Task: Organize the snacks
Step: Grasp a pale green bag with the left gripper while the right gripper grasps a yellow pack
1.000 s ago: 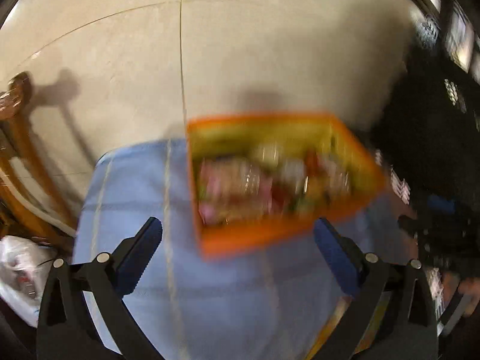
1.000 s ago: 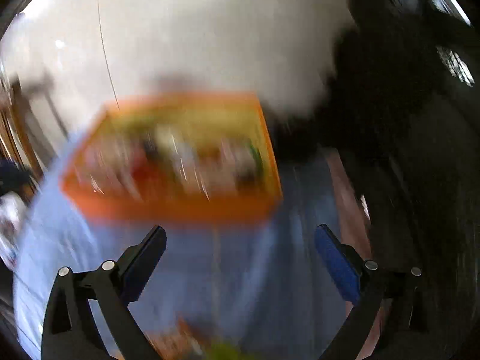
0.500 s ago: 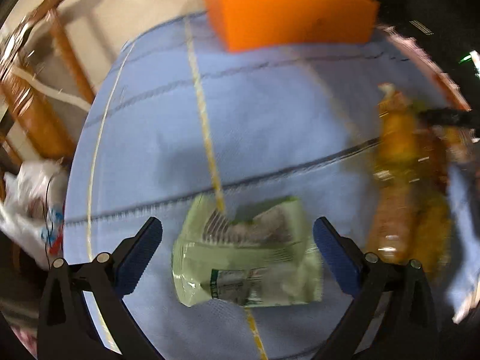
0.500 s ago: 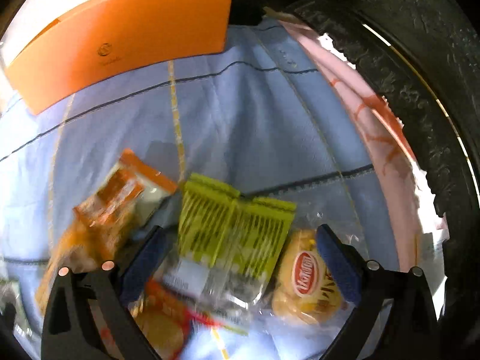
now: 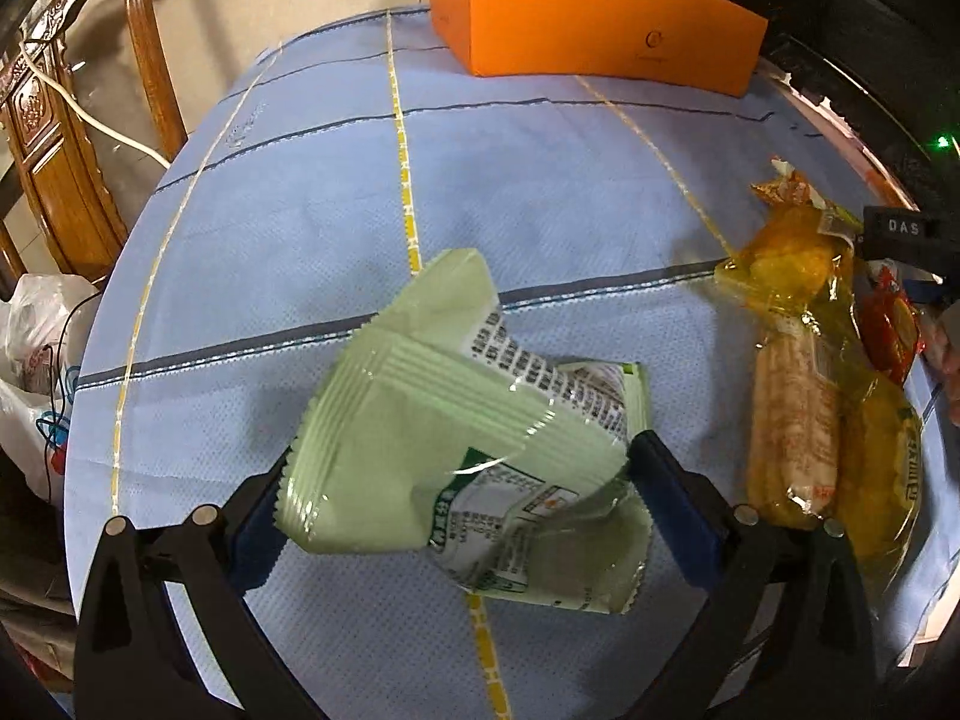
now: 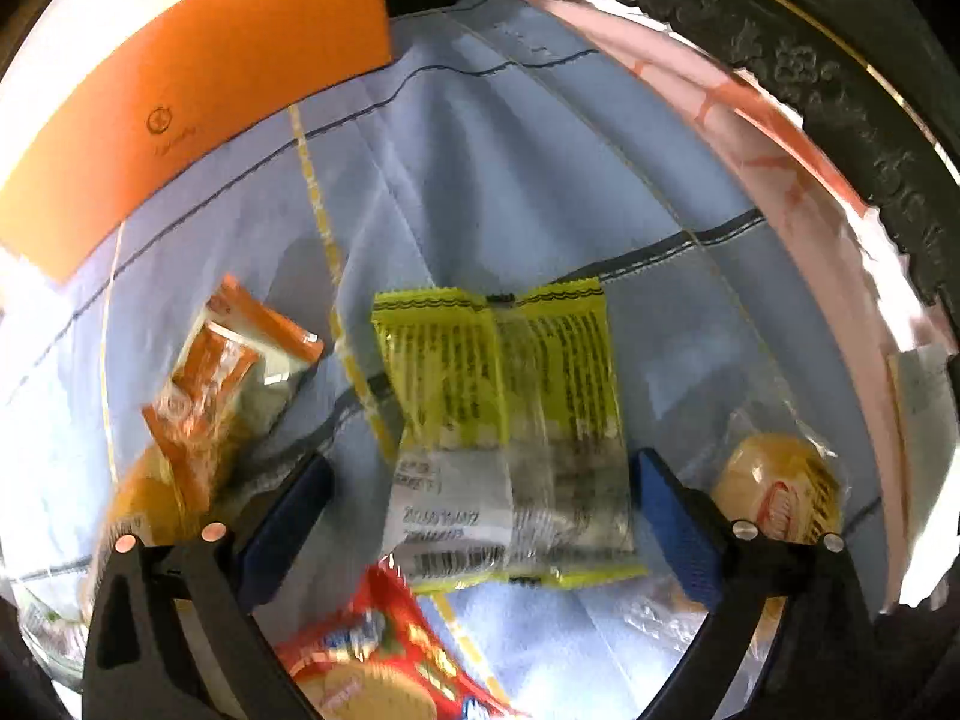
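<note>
**Snack packets between both my grippers, orange box at the far edge**

The only container I can see is the orange box (image 5: 594, 30), standing at the far side of the blue tablecloth (image 5: 540, 180). From both wrists I see just its closed outer wall, so I cannot tell what lies inside it.

My left gripper (image 5: 456, 498) has its blue pads set wide, with the pale green packet (image 5: 444, 438) between them. The packet's crumpled edges reach both pads, but I cannot tell whether they truly grip it or merely flank it. It sits in the near middle of the cloth, well apart from the box.

My right gripper (image 6: 480, 510) is spread, and the yellow twin packet (image 6: 504, 420) lies flat on the cloth between the pads, touching neither that I can make out.

The left wrist alone shows the wooden chair (image 5: 72, 138) beside the table, a white plastic bag (image 5: 36, 348) below it, and a row of clear-wrapped yellow and orange snacks (image 5: 792, 396) off to the right. The right wrist alone shows the orange-trimmed packet (image 6: 234, 372) left of the yellow one, a red biscuit packet (image 6: 384, 654) nearest the camera, a round wrapped cake (image 6: 780, 492) on the right, and the pink table edge (image 6: 780, 138).
</note>
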`<state>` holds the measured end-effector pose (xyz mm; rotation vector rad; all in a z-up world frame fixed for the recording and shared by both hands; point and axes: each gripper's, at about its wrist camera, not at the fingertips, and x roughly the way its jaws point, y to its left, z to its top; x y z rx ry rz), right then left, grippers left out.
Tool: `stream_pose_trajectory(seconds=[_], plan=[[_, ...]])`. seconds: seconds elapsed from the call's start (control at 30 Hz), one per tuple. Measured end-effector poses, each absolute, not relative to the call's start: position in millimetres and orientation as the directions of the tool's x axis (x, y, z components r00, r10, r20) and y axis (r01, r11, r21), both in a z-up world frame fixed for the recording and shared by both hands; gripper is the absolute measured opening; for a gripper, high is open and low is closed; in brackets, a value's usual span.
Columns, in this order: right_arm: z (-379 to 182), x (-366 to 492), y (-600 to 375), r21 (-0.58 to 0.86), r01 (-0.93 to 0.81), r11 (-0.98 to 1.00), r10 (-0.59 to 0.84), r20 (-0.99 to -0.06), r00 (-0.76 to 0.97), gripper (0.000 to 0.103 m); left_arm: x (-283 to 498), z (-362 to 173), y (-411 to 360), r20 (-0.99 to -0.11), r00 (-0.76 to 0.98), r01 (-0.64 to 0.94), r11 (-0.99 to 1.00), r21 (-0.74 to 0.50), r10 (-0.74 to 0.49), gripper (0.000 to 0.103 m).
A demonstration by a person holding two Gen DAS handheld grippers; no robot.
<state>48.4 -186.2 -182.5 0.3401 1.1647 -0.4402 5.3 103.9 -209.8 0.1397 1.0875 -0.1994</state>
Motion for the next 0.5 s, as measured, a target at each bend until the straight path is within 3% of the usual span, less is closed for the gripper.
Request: stream_pose_trajectory(seconds=[0.03, 0.07, 0.1, 0.2, 0.27, 0.4, 0.5], plan=[[-178, 40, -186, 0.032, 0.533, 0.845, -0.184, -0.919, 0.348, 0.084, 5, -208, 102, -0.890, 0.444, 0.239, 0.971, 0.010, -0.100, 0.092], [-175, 35, -185, 0.038, 0.546, 0.837, -0.197, -0.910, 0.364, 0.070, 6, -207, 99, -0.890, 0.441, 0.261, 0.965, 0.002, -0.117, 0.073], [-172, 32, -185, 0.063, 0.546, 0.835, -0.184, -0.904, 0.386, 0.069, 5, -201, 96, -0.888, 0.438, 0.291, 0.957, -0.006, -0.139, 0.050], [-168, 22, -183, 0.125, 0.526, 0.841, -0.120, -0.905, 0.407, 0.067, 11, -194, 98, -0.904, 0.378, 0.279, 0.955, -0.096, -0.201, 0.029], [-160, 8, -190, 0.207, 0.546, 0.812, -0.064, -0.898, 0.436, 0.067, 13, -188, 100, -0.900, 0.363, 0.272, 0.951, -0.146, -0.242, 0.022], [-138, -9, -184, 0.185, 0.533, 0.826, -0.109, -0.875, 0.473, 0.067, 13, -178, 100, -0.896, 0.387, 0.294, 0.950, -0.105, -0.218, 0.021], [-137, -10, -194, 0.259, 0.536, 0.803, -0.055, -0.864, 0.501, 0.067, 16, -179, 104, -0.902, 0.366, 0.282, 0.951, -0.128, -0.231, 0.020]])
